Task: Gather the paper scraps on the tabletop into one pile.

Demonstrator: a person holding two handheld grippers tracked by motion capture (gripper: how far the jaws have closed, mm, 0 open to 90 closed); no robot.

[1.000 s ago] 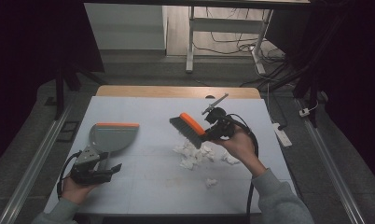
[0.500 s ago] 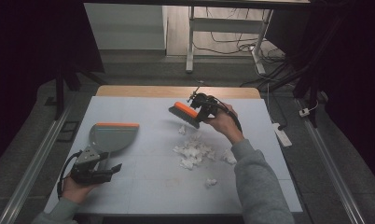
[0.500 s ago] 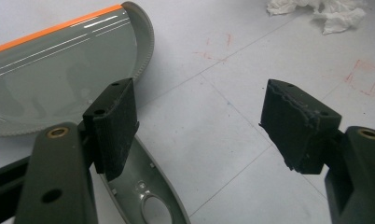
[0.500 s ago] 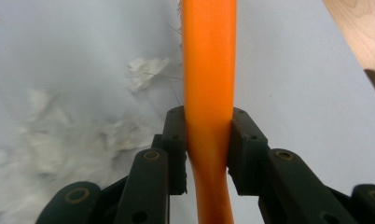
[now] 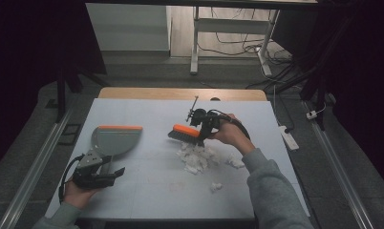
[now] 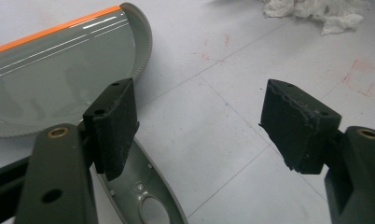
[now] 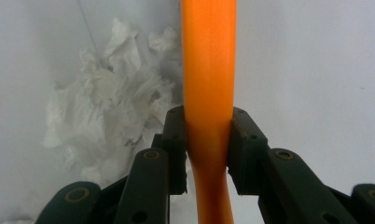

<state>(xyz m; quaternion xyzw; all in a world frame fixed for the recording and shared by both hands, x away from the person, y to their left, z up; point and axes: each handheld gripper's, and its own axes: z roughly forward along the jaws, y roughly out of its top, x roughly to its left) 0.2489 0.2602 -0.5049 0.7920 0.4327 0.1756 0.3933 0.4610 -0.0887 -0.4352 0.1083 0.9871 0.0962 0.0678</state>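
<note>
An orange-backed hand brush (image 5: 185, 133) is held just behind a heap of crumpled white paper (image 5: 198, 157) on the pale table. My right gripper (image 5: 203, 129) is shut on the brush; its jaws clamp the orange back (image 7: 209, 88), with the paper (image 7: 106, 102) to their left. A grey dustpan (image 5: 114, 140) with an orange lip lies at the left. My left gripper (image 5: 114, 175) stands open beside the dustpan's handle (image 6: 143, 196), nothing between its pads (image 6: 113, 123). The pan (image 6: 50, 79) lies beyond them.
Loose paper scraps lie near the heap, one (image 5: 216, 185) towards the front and one (image 5: 237, 162) to the right. A wooden strip (image 5: 180, 94) edges the table's far side. Metal rails (image 5: 42, 157) run along both sides of the table.
The right gripper carried the brush from the heap's right side up and back, then down to just behind the paper. The left gripper has stayed put.
</note>
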